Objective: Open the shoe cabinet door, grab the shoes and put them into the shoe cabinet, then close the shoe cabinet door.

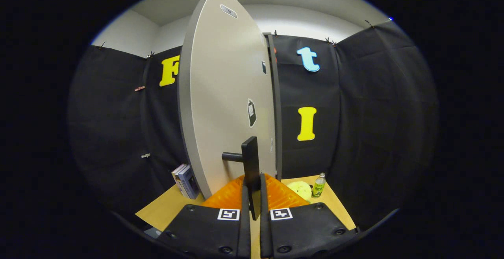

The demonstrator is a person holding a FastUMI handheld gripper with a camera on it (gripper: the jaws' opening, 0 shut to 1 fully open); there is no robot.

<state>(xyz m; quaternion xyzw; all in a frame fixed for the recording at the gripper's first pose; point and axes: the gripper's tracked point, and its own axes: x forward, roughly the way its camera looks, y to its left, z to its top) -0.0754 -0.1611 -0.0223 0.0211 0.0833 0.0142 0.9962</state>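
The gripper point(254, 196) pinches the dark handle point(250, 164) of the cabinet door point(228, 105). Books point(185, 180) and a bottle point(318, 185) stand at the bench's point(157, 211) far corners.

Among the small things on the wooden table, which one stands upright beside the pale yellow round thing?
The small green-labelled plastic bottle stands upright, just right of the pale yellow round object. The books lean far off, left of the door. The hand-held gripper is shut on the black door handle.

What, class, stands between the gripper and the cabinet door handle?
Nothing visible does. The gripper has its fingers on either side of the lower end of the black handle, which stands off the door on a short post. Whether both fingers press on it cannot be told.
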